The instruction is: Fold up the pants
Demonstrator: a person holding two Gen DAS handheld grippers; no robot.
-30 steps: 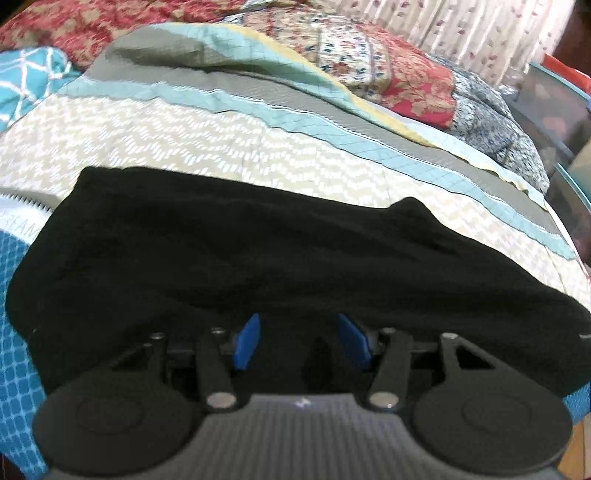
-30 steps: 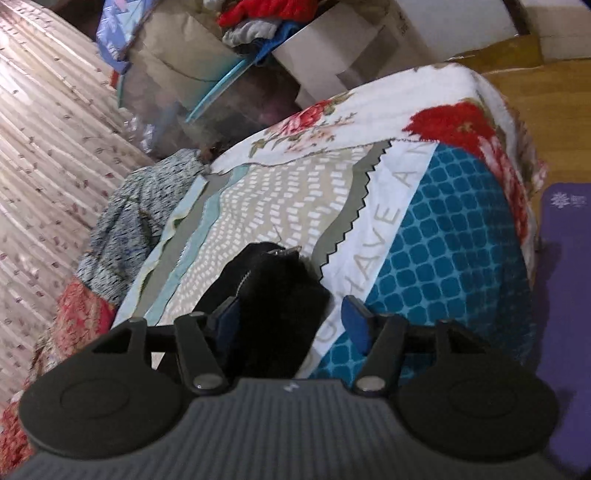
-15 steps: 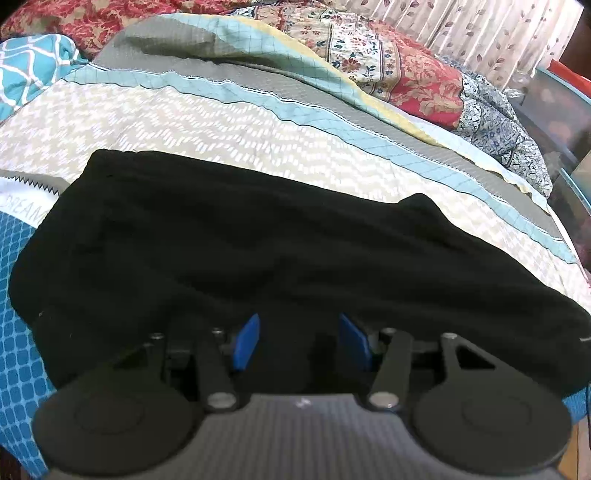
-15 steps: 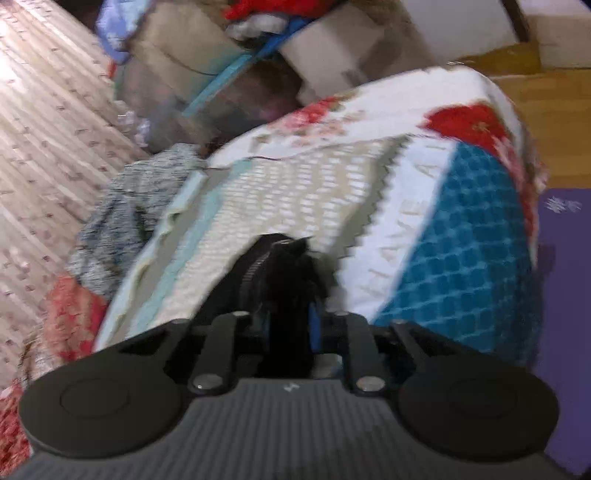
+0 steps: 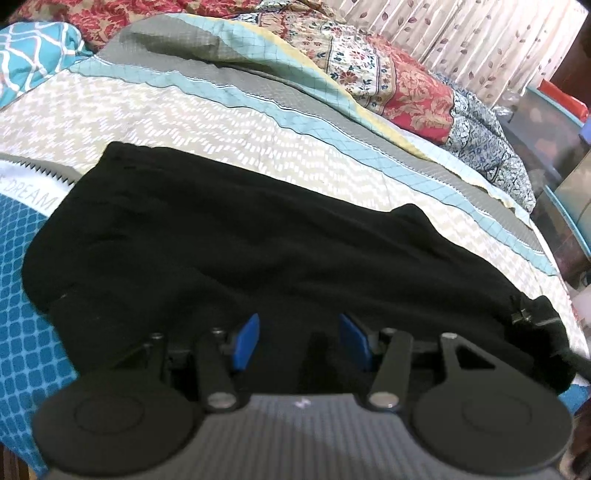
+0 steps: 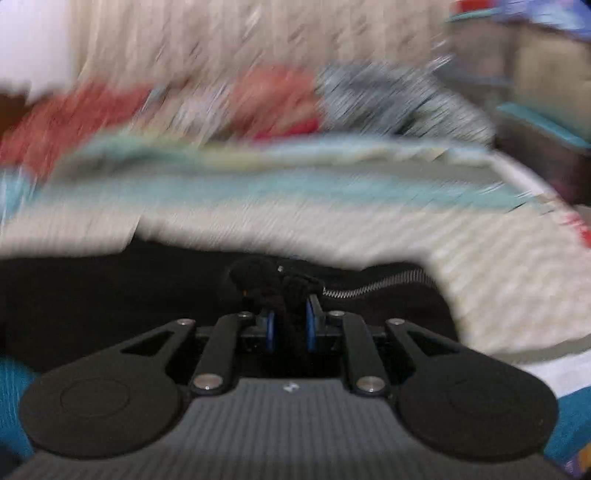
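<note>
Black pants (image 5: 221, 240) lie lengthwise across the patterned bedspread (image 5: 184, 122). My left gripper (image 5: 300, 341) hovers low over their near edge. Its blue pads (image 5: 245, 343) stand well apart with dark cloth beneath them. The pants' right end, with a zipper (image 5: 521, 315), is bunched up. In the blurred right wrist view, my right gripper (image 6: 290, 328) is shut on a bunch of black cloth from the pants (image 6: 110, 295). A silver zipper (image 6: 369, 288) runs off to the right of that bunch.
Floral quilts and pillows (image 5: 388, 74) are piled along the far side of the bed, with a leaf-print curtain (image 5: 461, 33) behind. Storage bins (image 5: 554, 122) stand past the bed's right end. A teal cushion (image 5: 33, 59) lies at the far left.
My right gripper closed on the pants' zippered end, then rolled and swept fast sideways with it, blurring its view. The left gripper crept forward slightly with its jaws unchanged.
</note>
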